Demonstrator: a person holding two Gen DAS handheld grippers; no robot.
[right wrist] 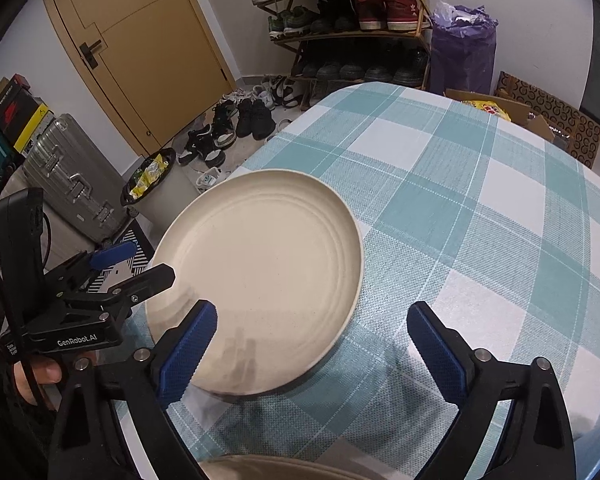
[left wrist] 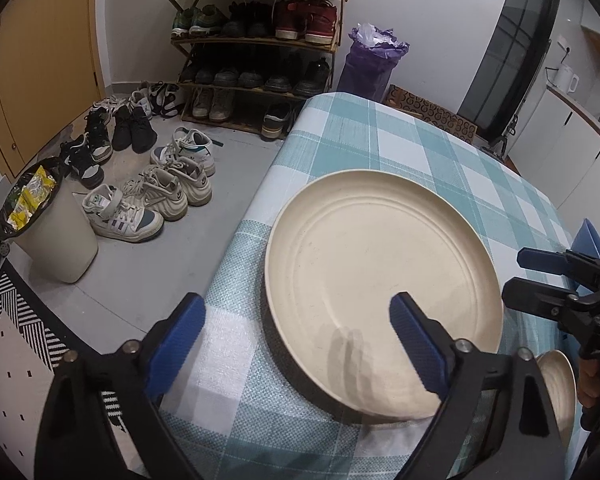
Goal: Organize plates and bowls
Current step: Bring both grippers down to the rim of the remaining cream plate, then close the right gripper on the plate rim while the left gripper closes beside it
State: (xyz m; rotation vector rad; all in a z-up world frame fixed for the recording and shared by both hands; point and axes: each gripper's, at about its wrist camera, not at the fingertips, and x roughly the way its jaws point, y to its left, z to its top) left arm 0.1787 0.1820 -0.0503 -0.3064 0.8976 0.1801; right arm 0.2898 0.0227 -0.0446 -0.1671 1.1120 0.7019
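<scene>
A large cream plate [left wrist: 380,272] [right wrist: 260,268] lies flat on the teal-checked tablecloth [left wrist: 380,140] [right wrist: 480,208], near the table's left edge. My left gripper [left wrist: 296,340] is open: one blue pad hangs over the plate, the other outside its near rim, over the cloth. In the right wrist view it [right wrist: 136,266] hovers at the plate's left rim. My right gripper [right wrist: 312,348] is open too, its left finger [right wrist: 188,352] above the plate's near rim, its right one over bare cloth. From the left wrist view it [left wrist: 520,274] sits just right of the plate. A small cream bowl [left wrist: 556,384] stands close by.
The table edge [left wrist: 260,208] drops to a floor strewn with shoes [left wrist: 148,200] beside a shoe rack [left wrist: 260,40]. A waste bin [left wrist: 52,232], a metal suitcase [right wrist: 68,176], a purple bag [right wrist: 464,48] and cardboard boxes [right wrist: 548,116] surround the table. Something blue [left wrist: 588,240] lies behind the right gripper.
</scene>
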